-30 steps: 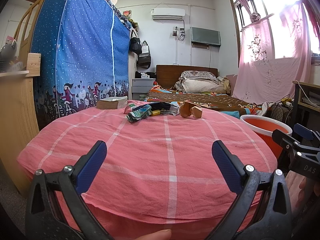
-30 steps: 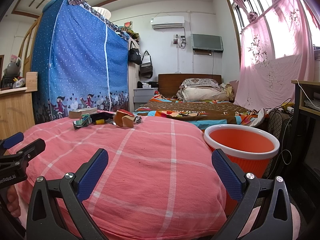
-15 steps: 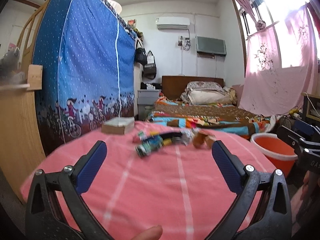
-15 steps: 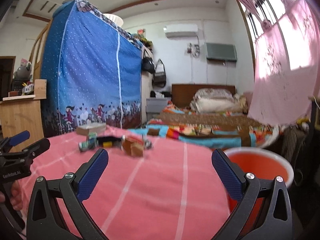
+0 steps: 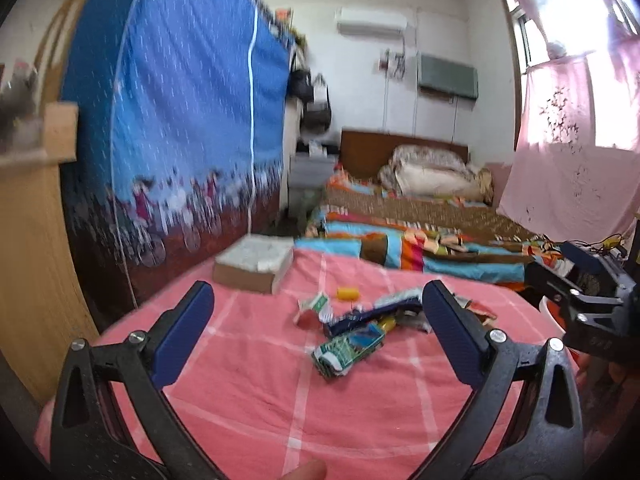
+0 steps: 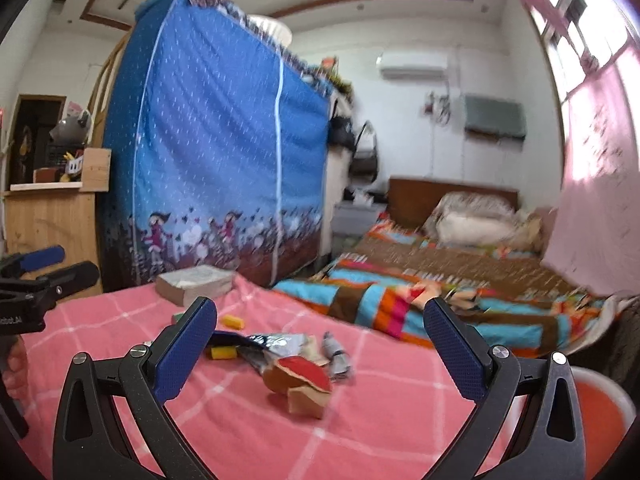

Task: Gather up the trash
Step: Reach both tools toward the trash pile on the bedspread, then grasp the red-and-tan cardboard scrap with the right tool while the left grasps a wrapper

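Both grippers have closed in on the trash fast over the last second: the pile was far off near the back edge of the pink checked cloth (image 5: pixel 248 392), now it sits right ahead of the fingers, and both views are motion-blurred, so the approach looks ongoing. Means the reach phase is nearly done, nothing picked yet, all trash on the cloth. Left gripper (image 5: pixel 316 340) has its jaws wide apart, empty, tilted down toward a green-and-blue wrapper (image 5: pixel 347 350), which lies just in front and between the fingers; behind it a dark blue packet (image 5: pixel 368 314), a red-and-green scrap (image 5: pixel 314 308), a small yellow piece (image 5: pixel 346 293). Right gripper (image 6: pixel 320 360) is also spread wide, holding nothing, pointed at a crushed brown-and-red carton (image 6: pixel 300 382) just ahead, with a silver foil wrapper (image 6: pixel 280 340) and a yellow block (image 6: pixel 222 353) behind it. A book (image 5: pixel 254 264) lies at the far corner, probably not trash. Orange bin (image 6: pixel 596 404) is low at the right, beside the right gripper, partly hidden by its finger. The right gripper shows at the right edge of the left view, level with the pile. Likely next step: each one closes on its nearest item, then carries it to the bin.
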`<state>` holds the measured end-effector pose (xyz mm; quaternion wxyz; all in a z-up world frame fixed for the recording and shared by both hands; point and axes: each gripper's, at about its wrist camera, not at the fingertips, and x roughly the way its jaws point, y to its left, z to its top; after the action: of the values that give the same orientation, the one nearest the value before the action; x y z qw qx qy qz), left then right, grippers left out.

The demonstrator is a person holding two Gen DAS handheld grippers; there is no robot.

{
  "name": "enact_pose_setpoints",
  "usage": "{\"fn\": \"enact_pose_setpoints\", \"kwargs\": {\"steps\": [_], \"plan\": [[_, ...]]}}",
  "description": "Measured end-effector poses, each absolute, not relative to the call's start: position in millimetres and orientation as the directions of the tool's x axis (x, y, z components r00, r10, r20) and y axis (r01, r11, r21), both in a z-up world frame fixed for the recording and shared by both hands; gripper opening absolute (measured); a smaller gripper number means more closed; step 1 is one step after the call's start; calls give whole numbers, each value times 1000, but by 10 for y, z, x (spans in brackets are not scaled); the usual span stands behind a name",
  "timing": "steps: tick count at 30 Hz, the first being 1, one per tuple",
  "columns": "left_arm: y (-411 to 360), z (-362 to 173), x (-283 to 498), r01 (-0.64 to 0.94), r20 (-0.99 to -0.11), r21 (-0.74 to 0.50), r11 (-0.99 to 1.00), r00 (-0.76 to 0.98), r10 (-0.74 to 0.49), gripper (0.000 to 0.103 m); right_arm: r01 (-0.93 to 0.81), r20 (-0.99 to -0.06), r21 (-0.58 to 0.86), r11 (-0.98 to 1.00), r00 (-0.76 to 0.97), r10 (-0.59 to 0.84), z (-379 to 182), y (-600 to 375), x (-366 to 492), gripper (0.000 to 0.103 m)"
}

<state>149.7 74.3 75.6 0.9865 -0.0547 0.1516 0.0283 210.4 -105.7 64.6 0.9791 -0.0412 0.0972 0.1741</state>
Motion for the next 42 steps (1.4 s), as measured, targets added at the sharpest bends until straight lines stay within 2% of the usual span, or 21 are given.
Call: {"fn": "enact_pose_setpoints", "kwargs": {"steps": [4, 8, 9, 14, 16, 17, 18, 19, 21, 23, 24, 27, 30, 35, 42], "plan": [[766, 576, 1744, -57, -421, -120, 991, 907, 2, 99, -373, -316, -43, 927, 885, 341, 498, -964, 2386, 103], [771, 371, 2045, -19, -567, -170, 985, 820, -82, 86, -392, -413, -29, 919, 842, 347, 362, -922, 2550, 103], [772, 329, 2106, -10, -590, -190, 982, 800, -106, 81, -396, -431, -23, 918, 833, 348, 328, -912, 2584, 103], [738, 188, 2278, 7, -674, -228, 974, 721, -163, 74, -422, -535, 49, 905, 754, 380, 167, -903, 2786, 97], [715, 170, 2326, 12, -683, -232, 973, 710, -171, 73, -423, -554, 65, 904, 738, 385, 148, -903, 2825, 92], [687, 157, 2363, 18, -690, -230, 973, 702, -176, 72, -423, -566, 69, 904, 729, 385, 137, -903, 2847, 85], [665, 138, 2407, 25, -702, -227, 974, 689, -181, 67, -424, -579, 72, 903, 719, 384, 123, -896, 2871, 77], [659, 124, 2444, 28, -713, -223, 974, 677, -183, 63, -428, -591, 77, 901, 708, 387, 104, -891, 2894, 74], [576, 98, 2477, 28, -736, -179, 983, 659, -153, 49, -437, -597, 88, 895, 697, 398, 93, -881, 2896, 59], [529, 123, 2454, 55, -733, -163, 985, 662, -158, 39, -443, -591, 87, 892, 698, 404, 103, -864, 2881, 53], [515, 132, 2443, 66, -731, -158, 985, 663, -161, 31, -444, -585, 86, 892, 702, 406, 104, -864, 2867, 52], [456, 151, 2410, 87, -727, -134, 987, 668, -157, 18, -454, -568, 97, 886, 705, 424, 122, -892, 2818, 50], [428, 174, 2347, 88, -723, -126, 988, 674, -152, 14, -462, -549, 106, 881, 711, 439, 134, -929, 2759, 50], [392, 237, 2185, 80, -687, -153, 985, 708, -164, 12, -476, -478, 113, 872, 744, 467, 208, -1035, 2603, 50], [59, 590, 1991, 151, -505, -163, 975, 836, -214, 12, -420, -303, 114, 900, 848, 434, 472, -1417, 2356, 50]]}}
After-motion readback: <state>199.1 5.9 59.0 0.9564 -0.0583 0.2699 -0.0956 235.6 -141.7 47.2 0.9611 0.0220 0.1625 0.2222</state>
